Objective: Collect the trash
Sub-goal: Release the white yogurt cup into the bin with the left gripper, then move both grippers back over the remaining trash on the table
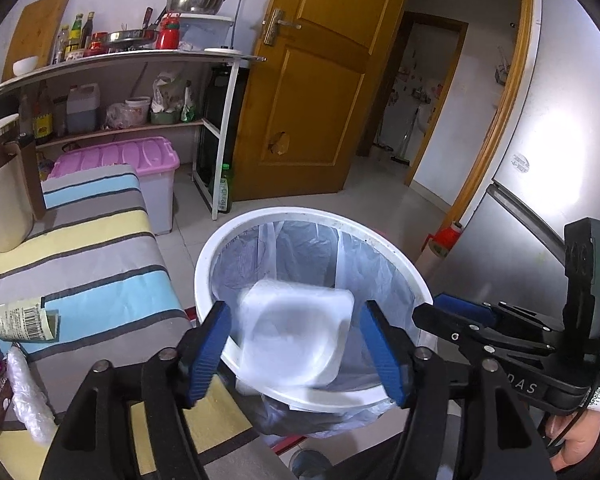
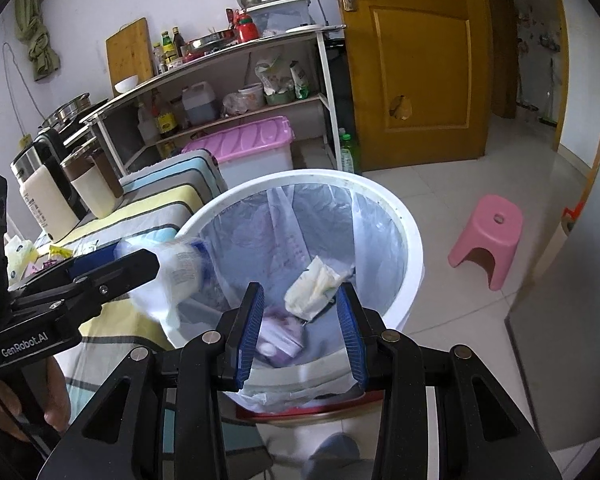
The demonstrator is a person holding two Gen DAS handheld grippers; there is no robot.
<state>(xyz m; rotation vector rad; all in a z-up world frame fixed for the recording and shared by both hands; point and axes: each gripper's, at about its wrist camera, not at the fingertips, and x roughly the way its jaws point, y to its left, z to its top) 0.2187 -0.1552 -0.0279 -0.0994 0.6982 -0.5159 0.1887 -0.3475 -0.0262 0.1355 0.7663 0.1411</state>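
Observation:
A white bin (image 1: 312, 213) lined with a clear bag stands beside the striped table (image 1: 80, 248); it also shows in the right wrist view (image 2: 400, 216). My left gripper (image 1: 298, 344) is open above the bin rim, and a blurred white plastic tray (image 1: 296, 332) lies between its fingers, apart from both pads. The tray also shows in the right wrist view (image 2: 172, 276) at the bin's left edge. My right gripper (image 2: 302, 332) is open over the bin, with a crumpled white wrapper (image 2: 316, 286) in mid-air between its fingers. A purple packet (image 2: 280, 336) lies at the bin's bottom.
A labelled bottle (image 1: 20, 318), a plastic sleeve (image 1: 30, 404) and packets lie on the striped table. Kettles (image 2: 48, 196) stand at its far end. A pink stool (image 2: 488, 236), a pink-lidded box (image 1: 140, 172), a shelf rack, a wooden door and a fridge (image 1: 540, 160) surround the bin.

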